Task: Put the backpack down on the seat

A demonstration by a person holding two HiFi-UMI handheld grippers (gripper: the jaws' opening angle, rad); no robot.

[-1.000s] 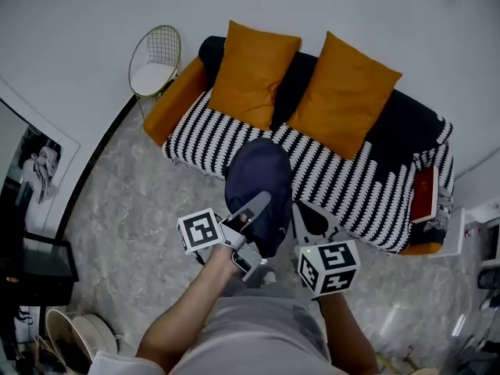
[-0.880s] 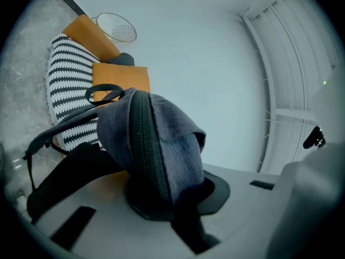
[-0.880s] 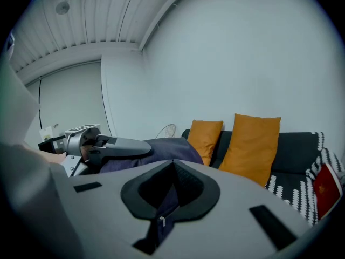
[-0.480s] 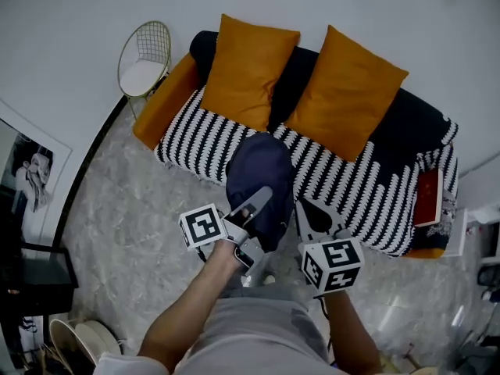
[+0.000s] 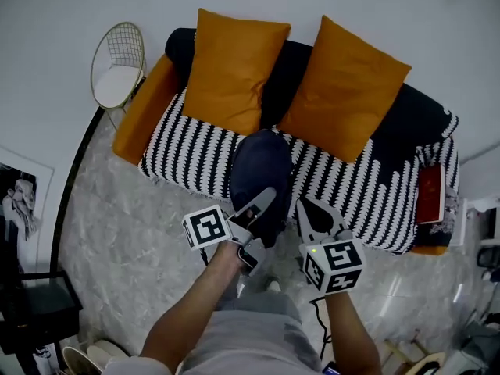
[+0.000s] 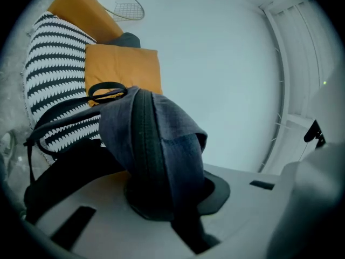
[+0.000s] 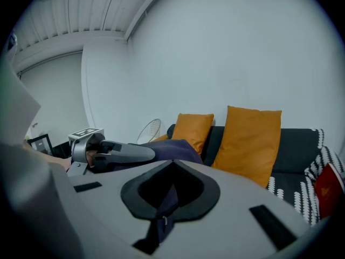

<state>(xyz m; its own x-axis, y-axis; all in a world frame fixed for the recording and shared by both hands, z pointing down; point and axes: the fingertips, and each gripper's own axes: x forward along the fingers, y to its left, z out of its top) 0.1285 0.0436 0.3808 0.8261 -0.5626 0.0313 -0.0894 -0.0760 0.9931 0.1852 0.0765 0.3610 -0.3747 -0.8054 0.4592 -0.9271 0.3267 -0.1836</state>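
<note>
A dark blue backpack (image 5: pixel 262 170) hangs between both grippers over the front edge of the striped sofa seat (image 5: pixel 191 148). My left gripper (image 5: pixel 264 200) is shut on the pack's fabric; in the left gripper view the bunched cloth and zip (image 6: pixel 153 150) fill the left gripper's (image 6: pixel 161 198) jaws, and black straps (image 6: pixel 59 139) trail toward the seat. My right gripper (image 5: pixel 306 207) is shut on a thin blue strap (image 7: pixel 163 212) of the pack, which runs through the right gripper's (image 7: pixel 170 190) jaws. The left gripper (image 7: pixel 121 152) shows there beside the pack's body (image 7: pixel 180 147).
Two orange cushions (image 5: pixel 232 69) (image 5: pixel 344 86) lean on the sofa's dark back. A gold wire chair (image 5: pixel 117 67) stands at the sofa's left end. A red book (image 5: pixel 431 194) lies at its right end. Grey marble floor (image 5: pixel 125 217) lies in front.
Both grippers have carried the backpack forward toward the sofa and a little lower. The grips have not changed.
</note>
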